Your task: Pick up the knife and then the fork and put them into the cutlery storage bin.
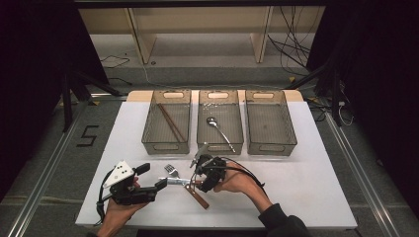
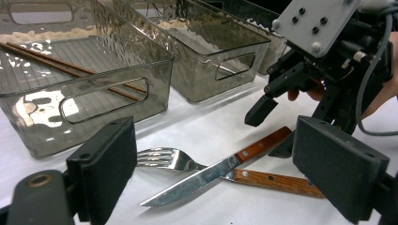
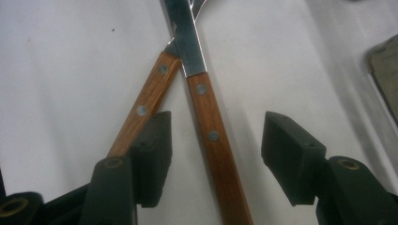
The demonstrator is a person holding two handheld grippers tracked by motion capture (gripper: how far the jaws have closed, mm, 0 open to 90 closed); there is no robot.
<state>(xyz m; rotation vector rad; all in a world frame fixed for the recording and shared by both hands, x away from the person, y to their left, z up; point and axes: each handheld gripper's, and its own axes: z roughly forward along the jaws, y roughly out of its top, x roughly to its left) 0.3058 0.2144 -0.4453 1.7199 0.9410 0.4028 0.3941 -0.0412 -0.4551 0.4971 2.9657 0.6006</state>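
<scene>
Three smoky clear bins stand side by side in the upper middle of the high view, on the white table (image 1: 306,187). The left bin (image 1: 148,129) holds a pair of brown chopsticks (image 1: 171,122) lying diagonally across its floor; in the left gripper view they run from the upper left toward the bin's handle cut-out. The middle bin (image 1: 201,129) holds a single metal spoon (image 1: 220,132), bowl toward the far end. The right bin (image 1: 291,129) has only its ribbed floor showing.

Below the bins, in the lower middle of the frame, a knife (image 2: 211,174) and a fork (image 2: 174,160) with wooden handles lie crossed on the table, the knife's blade resting over the fork's neck. The right gripper (image 1: 202,181) is lowered over their handles. In the right gripper view the knife's handle (image 3: 216,140) lies between the two parted jaws, with a gap on each side, so the pads do not press it; the fork's handle (image 3: 143,108) runs under the left jaw. The left gripper (image 1: 154,177), at the lower left, points toward the blade with its jaws wide apart and nothing between them.
</scene>
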